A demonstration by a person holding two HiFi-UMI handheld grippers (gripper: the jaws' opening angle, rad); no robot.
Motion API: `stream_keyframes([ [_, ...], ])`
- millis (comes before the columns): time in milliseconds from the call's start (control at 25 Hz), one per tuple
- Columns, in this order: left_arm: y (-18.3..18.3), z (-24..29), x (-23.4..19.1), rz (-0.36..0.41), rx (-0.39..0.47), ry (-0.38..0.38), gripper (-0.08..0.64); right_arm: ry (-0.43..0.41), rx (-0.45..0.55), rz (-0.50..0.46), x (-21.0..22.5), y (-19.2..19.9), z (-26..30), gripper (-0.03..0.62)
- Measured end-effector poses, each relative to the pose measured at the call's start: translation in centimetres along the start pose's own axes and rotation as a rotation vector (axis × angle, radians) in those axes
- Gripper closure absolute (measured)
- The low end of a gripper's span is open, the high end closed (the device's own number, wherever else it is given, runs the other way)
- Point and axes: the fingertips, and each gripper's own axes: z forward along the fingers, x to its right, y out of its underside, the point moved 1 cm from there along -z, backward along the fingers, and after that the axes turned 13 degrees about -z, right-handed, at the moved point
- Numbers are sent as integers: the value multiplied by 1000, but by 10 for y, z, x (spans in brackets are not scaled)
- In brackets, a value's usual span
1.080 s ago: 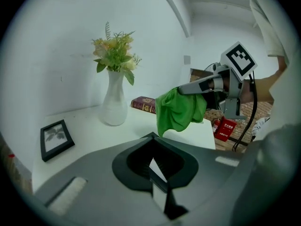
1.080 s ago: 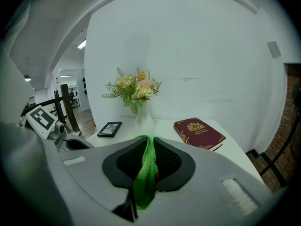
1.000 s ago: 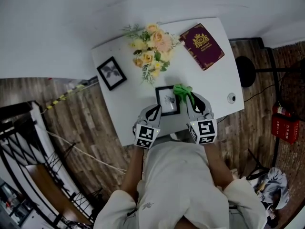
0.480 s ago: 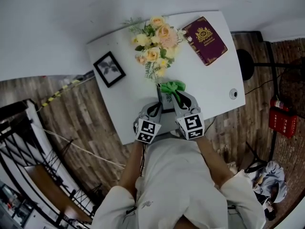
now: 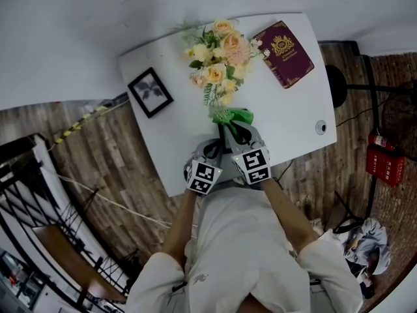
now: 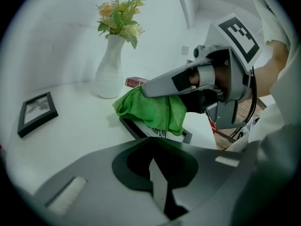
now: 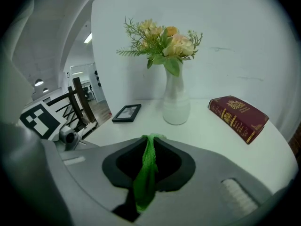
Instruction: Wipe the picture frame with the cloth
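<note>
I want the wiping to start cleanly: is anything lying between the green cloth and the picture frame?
Nothing visible does. The cloth, pinched in the right gripper, lies draped right on the picture frame. The vase stands farther back on the table, clear of both.

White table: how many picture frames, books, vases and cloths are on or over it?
Black picture frames: 2
Maroon hardcover book: 1
White vase of flowers: 1
Green cloth: 1
Total: 5
</note>
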Motion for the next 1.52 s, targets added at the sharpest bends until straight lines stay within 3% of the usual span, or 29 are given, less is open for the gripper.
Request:
stream_keyframes([
  [440,4,7,2,30,-39,7,540,-56,-51,-32,-13,13,34,546],
  [760,2,8,3,5,-30,10,540,-68,-105,-78,-17,22,47,548],
  [1520,3,8,2,-1,-21,-16,540,48,-162,-7,25,42,27,548],
])
